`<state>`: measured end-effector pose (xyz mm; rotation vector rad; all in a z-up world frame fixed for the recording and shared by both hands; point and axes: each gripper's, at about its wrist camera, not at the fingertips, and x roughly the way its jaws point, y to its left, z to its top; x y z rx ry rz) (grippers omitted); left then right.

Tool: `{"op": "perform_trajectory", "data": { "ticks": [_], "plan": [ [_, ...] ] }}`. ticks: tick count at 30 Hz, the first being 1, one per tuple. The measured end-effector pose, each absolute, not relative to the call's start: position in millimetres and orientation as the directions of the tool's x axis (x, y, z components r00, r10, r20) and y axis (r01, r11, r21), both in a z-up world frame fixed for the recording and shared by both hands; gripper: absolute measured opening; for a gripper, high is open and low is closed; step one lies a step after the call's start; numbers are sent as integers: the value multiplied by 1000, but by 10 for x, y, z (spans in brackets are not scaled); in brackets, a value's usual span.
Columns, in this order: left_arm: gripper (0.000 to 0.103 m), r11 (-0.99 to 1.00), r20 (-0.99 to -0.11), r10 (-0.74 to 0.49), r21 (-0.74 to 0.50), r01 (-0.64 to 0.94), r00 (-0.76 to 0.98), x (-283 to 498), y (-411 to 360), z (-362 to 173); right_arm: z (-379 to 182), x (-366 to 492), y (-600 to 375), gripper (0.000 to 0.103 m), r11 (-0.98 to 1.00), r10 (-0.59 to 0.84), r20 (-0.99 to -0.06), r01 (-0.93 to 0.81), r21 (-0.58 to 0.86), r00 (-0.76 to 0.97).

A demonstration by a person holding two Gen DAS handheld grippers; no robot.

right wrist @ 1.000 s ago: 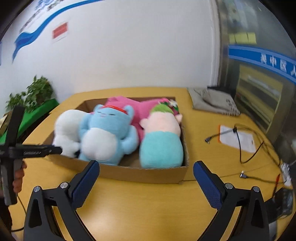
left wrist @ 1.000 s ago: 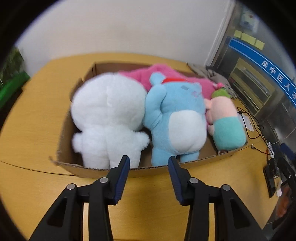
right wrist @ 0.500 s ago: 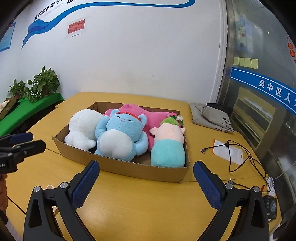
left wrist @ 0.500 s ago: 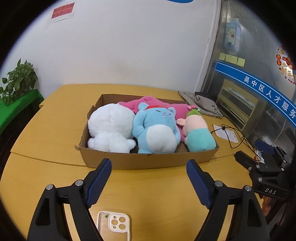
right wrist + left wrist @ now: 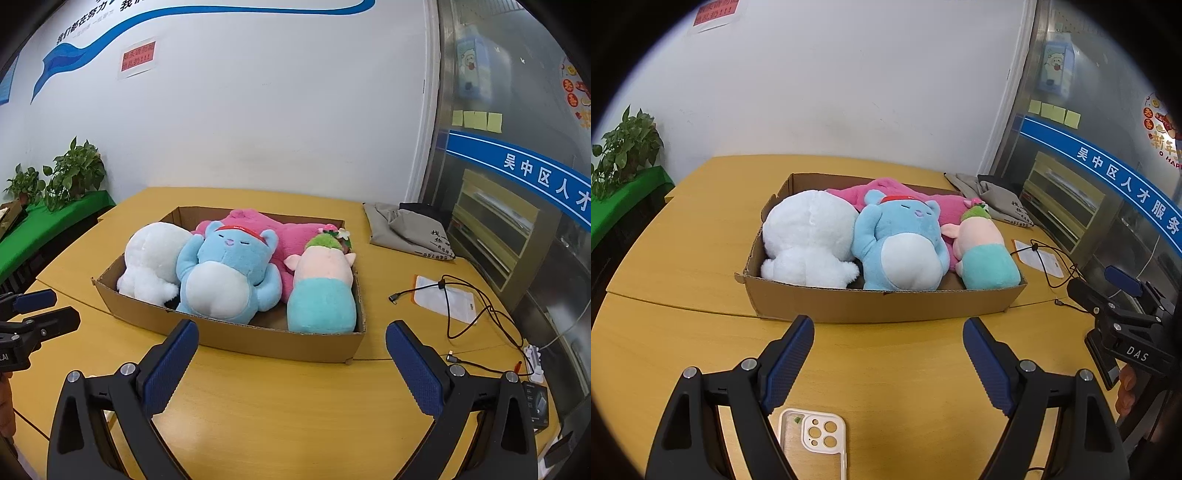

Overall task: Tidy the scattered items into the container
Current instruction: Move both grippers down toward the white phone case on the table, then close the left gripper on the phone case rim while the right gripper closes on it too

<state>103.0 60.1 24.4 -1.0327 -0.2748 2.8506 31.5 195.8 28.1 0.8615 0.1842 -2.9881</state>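
A shallow cardboard box [image 5: 871, 304] [image 5: 258, 338] lies on the yellow table. Inside it lie a white plush [image 5: 810, 240] [image 5: 155, 258], a blue plush [image 5: 901, 243] [image 5: 225, 273], a pink plush [image 5: 886, 192] [image 5: 295, 236] behind them, and a pink-and-teal plush [image 5: 986, 254] [image 5: 325, 291] at the right end. My left gripper [image 5: 888, 345] stands open in front of the box's near wall, nothing between its fingers. My right gripper [image 5: 291, 349] is open too, short of the box's near right corner and empty.
A white phone case [image 5: 812, 439] lies on the table just under my left gripper. Right of the box are a grey cloth bag [image 5: 410, 229], a paper sheet with black cables [image 5: 447, 299] and a small power strip [image 5: 533, 362]. Potted plants [image 5: 70, 173] stand at the far left.
My left gripper pulled back from the box and its jaws spread wide; the phone case came into view beneath it. My right gripper drew back slightly, still open.
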Motion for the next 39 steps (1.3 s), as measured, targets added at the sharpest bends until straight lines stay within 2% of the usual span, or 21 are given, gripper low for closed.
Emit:
{"op": "perform_trajectory", "data": {
  "ticks": [10, 17, 25, 27, 29, 30, 31, 32, 35, 37, 39],
  "plan": [
    [83, -970, -661, 202, -236, -56, -722, 1218, 361, 133, 126, 267, 1930, 103, -996, -35, -574, 74, -44, -818],
    [83, -969, -753, 158, -243, 46, -638, 1635, -132, -319, -703, 224, 1229, 103, -965, -236, -741, 238, 106, -629],
    [79, -955, -835, 212, -288, 76, -507, 1870, -251, -946, -1332, 202, 461, 98, -943, -281, -810, 306, 132, -515],
    [73, -951, -846, 228, -299, 75, -483, 1909, -232, -1048, -1429, 212, 363, 92, -943, -266, -823, 312, 115, -502],
    [57, -953, -857, 235, -296, 65, -459, 1941, -197, -1121, -1485, 241, 294, 88, -939, -258, -831, 329, 97, -493],
    [54, -954, -861, 232, -292, 66, -452, 1947, -182, -1143, -1505, 238, 274, 87, -937, -257, -832, 338, 90, -491],
    [45, -954, -866, 229, -290, 74, -444, 1950, -179, -1174, -1510, 247, 254, 86, -936, -253, -831, 344, 80, -495],
    [32, -954, -870, 227, -290, 81, -438, 1946, -180, -1193, -1512, 251, 238, 85, -934, -250, -831, 350, 72, -497],
    [10, -956, -878, 196, -270, 114, -436, 1945, -193, -1237, -1518, 276, 199, 76, -928, -240, -822, 370, 38, -517],
    [4, -951, -878, 207, -284, 123, -431, 1942, -218, -1263, -1504, 284, 204, 64, -920, -259, -817, 388, 47, -515],
    [4, -945, -874, 222, -302, 125, -431, 1941, -224, -1266, -1491, 289, 213, 56, -914, -273, -817, 403, 55, -507]
  ]
}}
